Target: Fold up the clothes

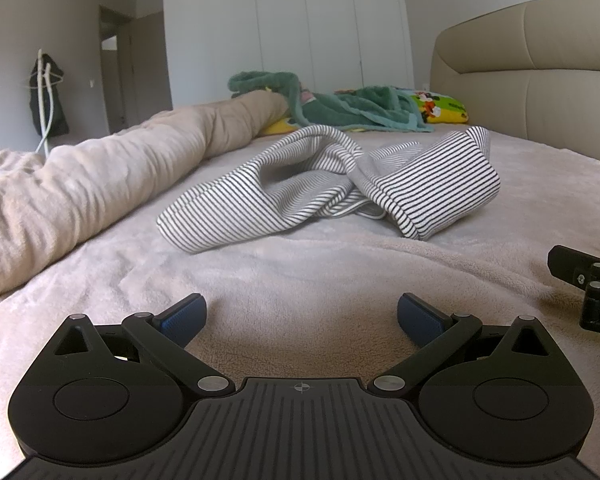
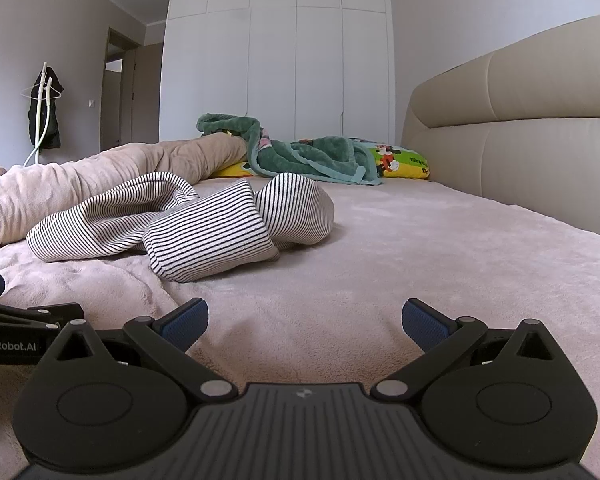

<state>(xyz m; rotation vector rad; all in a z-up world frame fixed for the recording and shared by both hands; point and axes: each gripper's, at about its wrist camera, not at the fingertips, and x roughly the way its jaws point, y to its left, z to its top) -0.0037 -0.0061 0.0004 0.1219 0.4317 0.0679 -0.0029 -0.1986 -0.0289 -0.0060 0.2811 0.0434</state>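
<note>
Two spread grippers, left gripper [image 1: 302, 316] and right gripper [image 2: 305, 318]; one striped garment [image 1: 328, 184].

In the right wrist view, white letters reading "enRobot.AI" stand on the black body of the left gripper [image 2: 10, 346], at the frame's edge left of the right gripper's fingers [image 2: 186, 324]; the word's start is cut off. Far ahead of the fingers, a yellow-green pillow [image 2: 404, 162] carries dark printed letters beside a cartoon mouse, too small to read with certainty. The same pillow [image 1: 446, 109] shows in the left wrist view, its lettering unreadable there.
</note>
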